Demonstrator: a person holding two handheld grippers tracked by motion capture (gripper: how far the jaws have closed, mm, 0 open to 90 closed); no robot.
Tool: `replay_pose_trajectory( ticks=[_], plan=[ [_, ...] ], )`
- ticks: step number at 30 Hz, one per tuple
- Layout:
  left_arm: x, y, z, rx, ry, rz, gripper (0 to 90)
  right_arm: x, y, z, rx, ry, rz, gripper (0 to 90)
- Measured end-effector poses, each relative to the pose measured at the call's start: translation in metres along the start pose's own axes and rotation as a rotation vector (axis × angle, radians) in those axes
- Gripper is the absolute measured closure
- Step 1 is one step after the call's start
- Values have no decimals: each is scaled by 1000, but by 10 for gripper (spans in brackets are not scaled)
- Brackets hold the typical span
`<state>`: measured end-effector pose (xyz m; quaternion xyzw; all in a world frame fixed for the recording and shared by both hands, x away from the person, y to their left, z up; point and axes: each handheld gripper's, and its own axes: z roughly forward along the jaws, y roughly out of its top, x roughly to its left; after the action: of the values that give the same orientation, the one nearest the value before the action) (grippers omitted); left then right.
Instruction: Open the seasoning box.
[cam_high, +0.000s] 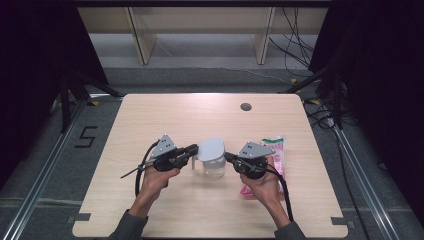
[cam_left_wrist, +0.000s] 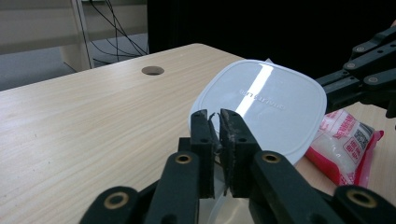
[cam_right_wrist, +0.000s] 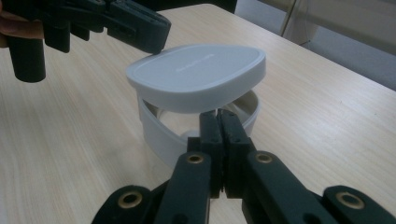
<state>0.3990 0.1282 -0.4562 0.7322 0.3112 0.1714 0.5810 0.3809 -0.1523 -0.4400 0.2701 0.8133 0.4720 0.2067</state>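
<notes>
A: How many things are on the worktop (cam_high: 150, 120)?

B: One clear container (cam_high: 212, 166), one white lid (cam_high: 211, 149) over it, and one pink-and-white packet (cam_high: 276, 150). Two tongs, one in each hand.

A: Where does the container stand?

B: Near the middle of the worktop, a little toward the person, between the two tongs. The packet lies just to its right, partly under the right hand (cam_high: 265, 186).

A: And the lid, is it seated?

B: No. In the right gripper view the lid (cam_right_wrist: 198, 74) sits tilted above the container (cam_right_wrist: 156, 128), with a gap showing below it on the near side. It is a rounded square with no clear long axis; its flat top faces up and tips to one side.

A: The packet?

B: Its long axis runs away from the person, nearly straight up the high view.

A: Left tongs?

B: The left tongs (cam_left_wrist: 218, 122) are at the lid's (cam_left_wrist: 261, 102) edge, jaws narrow with a slim gap; the rim seems to lie between them, but I cannot tell whether the pads press on it.

A: Right tongs?

B: The right tongs (cam_right_wrist: 219, 116) are closed, jaw against jaw, with the tips at the container's rim just under the lid. Whether the rim is pinched between them I cannot tell.
</notes>
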Motion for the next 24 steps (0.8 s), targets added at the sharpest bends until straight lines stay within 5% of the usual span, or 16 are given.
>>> replay_pose_trajectory(
  ticks=[6, 15, 17, 24],
  plan=[
    [0, 6, -16, -9, -32, 26, 598, 1, 5, 1, -18, 10, 2, 897],
    [-6, -9, -39, 89, -38, 96, 430, 5, 11, 5, -16, 31, -3, 896],
    [-8, -14, -40, 91, -32, 55, 399, 5, 12, 4, -31, 19, -14, 895],
    [-13, -28, -45, 112, -21, 46, 353, 10, 18, 6, -33, 20, -22, 894]
  ],
)
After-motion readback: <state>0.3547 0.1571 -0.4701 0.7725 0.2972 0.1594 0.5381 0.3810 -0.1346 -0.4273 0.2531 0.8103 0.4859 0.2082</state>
